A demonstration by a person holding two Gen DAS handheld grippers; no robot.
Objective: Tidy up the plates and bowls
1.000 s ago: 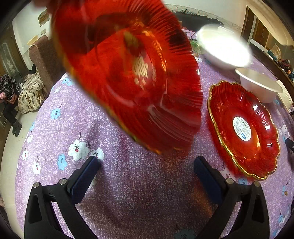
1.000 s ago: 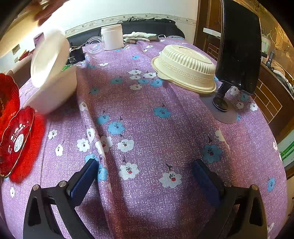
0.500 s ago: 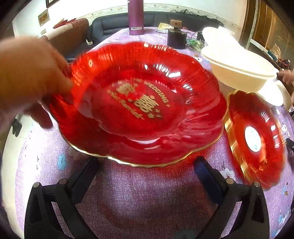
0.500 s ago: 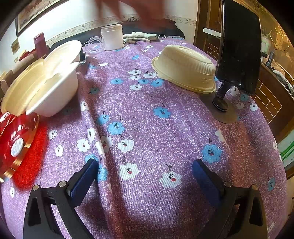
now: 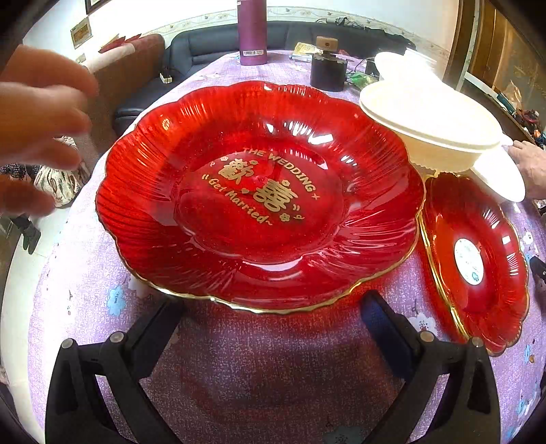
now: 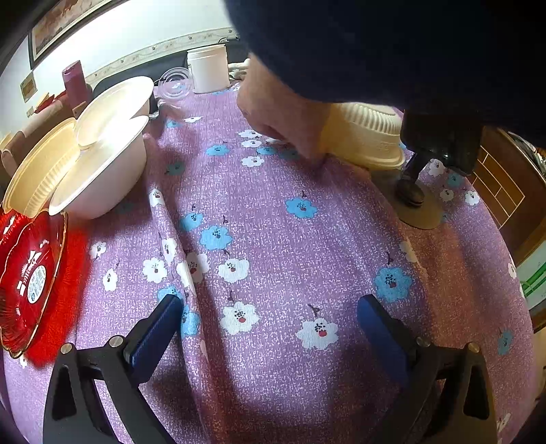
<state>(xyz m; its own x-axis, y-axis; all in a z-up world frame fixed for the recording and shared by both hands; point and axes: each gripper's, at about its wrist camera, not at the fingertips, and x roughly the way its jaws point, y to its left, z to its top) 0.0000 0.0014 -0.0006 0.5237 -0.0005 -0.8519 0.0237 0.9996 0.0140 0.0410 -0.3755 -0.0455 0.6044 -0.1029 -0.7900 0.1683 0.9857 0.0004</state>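
Note:
A large red glass plate (image 5: 259, 201) with gold lettering lies on the purple cloth right in front of my open, empty left gripper (image 5: 273, 317). A smaller red plate (image 5: 474, 259) lies to its right, also in the right wrist view (image 6: 30, 276). Cream bowls (image 5: 430, 126) stand behind them; the right wrist view shows a cream bowl (image 6: 41, 167) beside a white bowl (image 6: 105, 167). An upturned cream bowl (image 6: 372, 136) sits far right, with a hand (image 6: 283, 119) at it. My right gripper (image 6: 269, 321) is open and empty over bare cloth.
A bare hand (image 5: 37, 126) hovers at the left of the large plate. A purple flask (image 5: 252, 30) and a dark jar (image 5: 327, 68) stand at the back. A white canister (image 6: 208, 68) and a dark stand (image 6: 416, 177) are behind the right gripper.
The large red plate was set down flat before my left gripper and the hand has let go. The cream bowls settled behind the plates. An arm reached in to the upturned bowl.

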